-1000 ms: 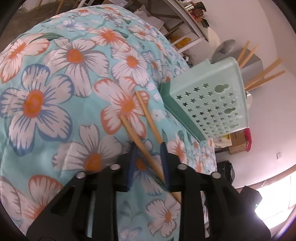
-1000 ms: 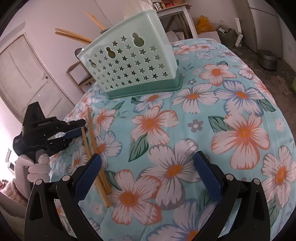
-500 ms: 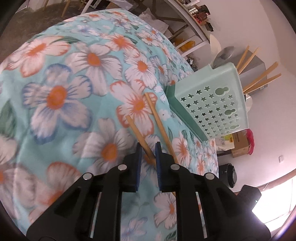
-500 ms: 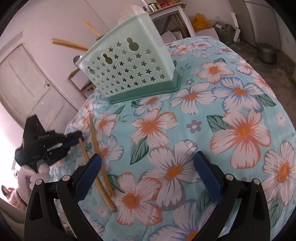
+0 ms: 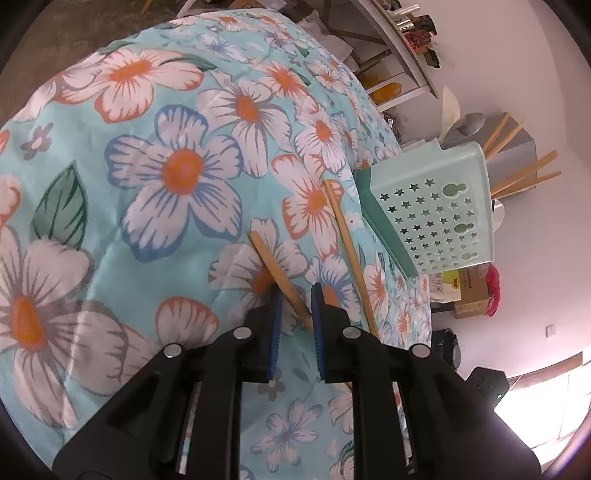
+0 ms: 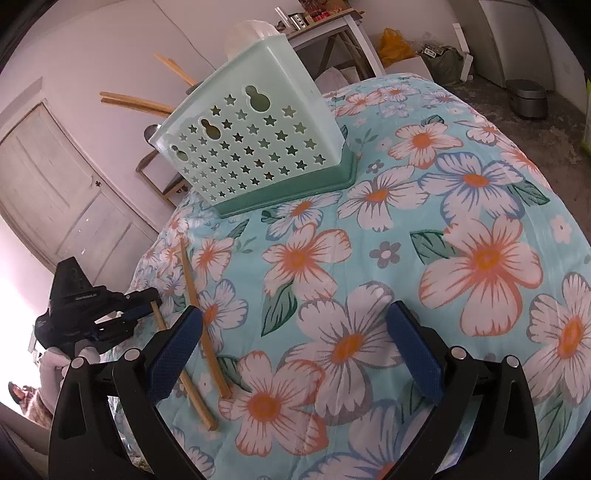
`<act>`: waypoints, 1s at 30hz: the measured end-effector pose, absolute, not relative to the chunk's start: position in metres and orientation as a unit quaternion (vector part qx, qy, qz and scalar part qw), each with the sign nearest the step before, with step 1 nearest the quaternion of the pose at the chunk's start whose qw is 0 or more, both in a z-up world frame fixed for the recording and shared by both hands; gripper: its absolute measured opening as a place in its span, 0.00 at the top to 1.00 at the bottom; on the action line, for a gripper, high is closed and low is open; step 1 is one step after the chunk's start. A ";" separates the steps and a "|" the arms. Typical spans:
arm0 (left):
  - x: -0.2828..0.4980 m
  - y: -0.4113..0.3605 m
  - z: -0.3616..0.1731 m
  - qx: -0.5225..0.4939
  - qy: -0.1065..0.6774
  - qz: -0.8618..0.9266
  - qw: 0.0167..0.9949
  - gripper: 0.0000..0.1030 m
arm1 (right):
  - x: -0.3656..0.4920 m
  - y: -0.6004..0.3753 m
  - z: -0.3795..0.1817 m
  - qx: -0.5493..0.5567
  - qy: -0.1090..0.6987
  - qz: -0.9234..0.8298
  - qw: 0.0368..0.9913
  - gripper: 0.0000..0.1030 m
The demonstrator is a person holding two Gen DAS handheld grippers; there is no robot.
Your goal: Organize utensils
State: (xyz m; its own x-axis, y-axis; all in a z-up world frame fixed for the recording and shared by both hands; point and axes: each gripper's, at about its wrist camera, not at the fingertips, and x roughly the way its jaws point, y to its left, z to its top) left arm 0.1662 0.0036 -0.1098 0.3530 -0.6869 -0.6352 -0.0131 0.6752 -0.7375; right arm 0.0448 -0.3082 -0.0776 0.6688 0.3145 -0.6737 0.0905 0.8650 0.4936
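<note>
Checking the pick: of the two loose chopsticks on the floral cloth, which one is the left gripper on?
The chopstick farther from the green utensil basket: it runs between the left gripper fingers. The other chopstick lies outside them, nearer the basket.

Bench under floral cloth [image 6: 369,258], turquoise with white/orange flowers. White walls [image 6: 110,55]. Panelled white door [image 6: 55,192] on the right wrist view's left side. White table [image 6: 332,33] with clutter on top at the back, yellow bag [image 6: 393,46] under it. Grey concrete floor [image 6: 517,88], metal pot [image 6: 528,98] standing on it. Cardboard box [image 5: 469,295] by the wall. Strong daylight glare [image 5: 535,406], lower right of left view.
</note>
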 end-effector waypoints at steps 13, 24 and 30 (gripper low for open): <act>0.170 0.009 -0.115 -0.383 0.521 -0.224 0.729 0.73 | 0.046 -0.294 -0.047 0.196 0.429 0.096 0.876 0.18; 0.162 -0.013 -0.100 -0.310 0.510 -0.170 0.784 0.86 | 0.064 -0.234 0.001 0.051 0.379 0.139 0.913 0.38; 0.156 -0.010 -0.096 -0.278 0.500 -0.182 0.799 0.85 | 0.101 -0.203 0.003 0.000 0.395 0.174 0.902 0.54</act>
State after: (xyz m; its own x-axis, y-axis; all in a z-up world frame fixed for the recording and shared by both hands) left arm 0.1560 -0.0102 -0.0963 0.4329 -0.5696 -0.6987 0.0122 0.7787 -0.6272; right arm 0.1009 -0.2029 0.0032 0.6269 0.3138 -0.7131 -0.3135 0.9395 0.1379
